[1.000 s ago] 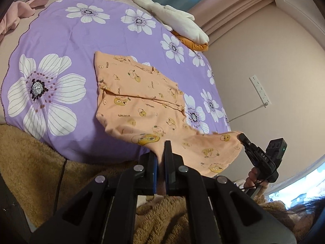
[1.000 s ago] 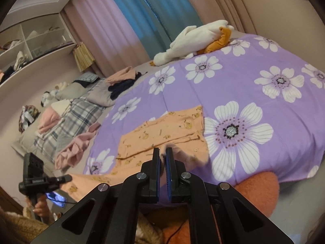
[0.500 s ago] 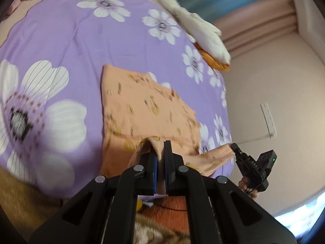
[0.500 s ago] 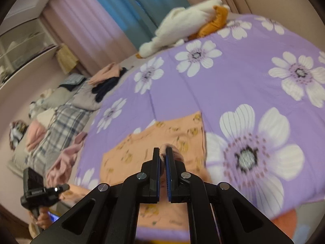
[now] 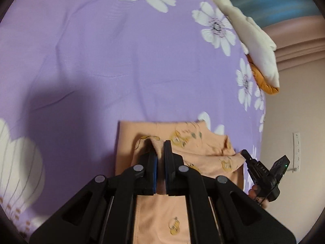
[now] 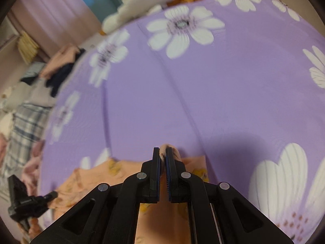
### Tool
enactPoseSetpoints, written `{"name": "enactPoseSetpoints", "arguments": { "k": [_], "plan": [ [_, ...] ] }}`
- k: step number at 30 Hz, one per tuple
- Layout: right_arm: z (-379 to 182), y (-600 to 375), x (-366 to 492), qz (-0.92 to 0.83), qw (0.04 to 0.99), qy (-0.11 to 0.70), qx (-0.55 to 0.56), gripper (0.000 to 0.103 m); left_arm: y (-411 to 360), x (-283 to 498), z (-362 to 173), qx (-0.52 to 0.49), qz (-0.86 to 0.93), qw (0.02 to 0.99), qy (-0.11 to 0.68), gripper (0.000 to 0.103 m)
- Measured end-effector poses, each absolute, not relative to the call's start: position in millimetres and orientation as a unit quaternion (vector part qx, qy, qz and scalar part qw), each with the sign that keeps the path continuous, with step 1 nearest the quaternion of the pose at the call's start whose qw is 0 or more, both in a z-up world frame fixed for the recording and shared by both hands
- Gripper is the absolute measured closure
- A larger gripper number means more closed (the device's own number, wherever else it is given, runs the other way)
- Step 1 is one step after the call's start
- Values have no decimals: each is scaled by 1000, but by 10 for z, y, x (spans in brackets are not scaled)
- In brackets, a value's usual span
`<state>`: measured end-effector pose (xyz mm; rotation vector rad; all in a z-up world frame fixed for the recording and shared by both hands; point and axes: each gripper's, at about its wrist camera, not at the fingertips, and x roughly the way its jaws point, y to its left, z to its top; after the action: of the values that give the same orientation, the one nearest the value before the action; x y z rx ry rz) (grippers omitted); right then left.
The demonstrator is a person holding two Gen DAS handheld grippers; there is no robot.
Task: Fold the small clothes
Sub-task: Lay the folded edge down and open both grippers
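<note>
Both claws carried orange garment [image 5: 205, 154] hem forward over purple bedspread [image 5: 121, 61]; left claw [image 5: 160, 148], right claw [image 6: 163, 152] clamped on hem.

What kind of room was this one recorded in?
Most likely a bedroom: a purple flowered bedspread under the peach garment, a plush toy at its far edge, curtains, and loose clothes piled alongside.

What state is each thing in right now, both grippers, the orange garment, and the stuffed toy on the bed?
left gripper: shut on the orange garment
right gripper: shut on the orange garment
orange garment: partly folded over itself, two edges pinched
plush toy: lying at the bed's far edge
</note>
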<state>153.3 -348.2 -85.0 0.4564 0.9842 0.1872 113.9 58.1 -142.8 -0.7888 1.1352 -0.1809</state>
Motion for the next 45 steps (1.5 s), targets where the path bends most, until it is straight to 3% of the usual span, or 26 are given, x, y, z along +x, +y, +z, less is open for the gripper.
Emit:
{"name": "enactPoseSetpoints", "arguments": {
  "k": [6, 8, 10, 12, 20, 25, 33, 45],
  "plan": [
    [-934, -3439, 1554, 84, 848, 483, 202, 97, 611, 1219, -1457, -358, -85, 764, 530, 94],
    [-871, -3459, 1499, 86, 851, 481, 192, 97, 629, 1172, -1392, -365, -95, 764, 524, 78],
    [-772, -3499, 1448, 91, 857, 474, 180, 96, 627, 1107, -1264, -363, -95, 777, 505, 51],
    [-679, -3520, 1399, 92, 866, 463, 166, 94, 643, 975, -1073, -337, -71, 810, 475, 41],
    [-379, -3331, 1020, 147, 875, 441, 135, 93, 536, 334, -749, -283, -84, 845, 447, 42],
    [-506, -2717, 907, 253, 831, 482, 113, 93, 246, 115, -892, -256, -120, 832, 477, 62],
    [-874, -1931, 1092, 302, 786, 535, 65, 93, 116, -109, -1218, -224, -115, 818, 516, 63],
    [-782, -1717, 1661, 238, 830, 500, 73, 93, 171, -82, -1045, -212, -113, 834, 497, 64]
  ]
}}
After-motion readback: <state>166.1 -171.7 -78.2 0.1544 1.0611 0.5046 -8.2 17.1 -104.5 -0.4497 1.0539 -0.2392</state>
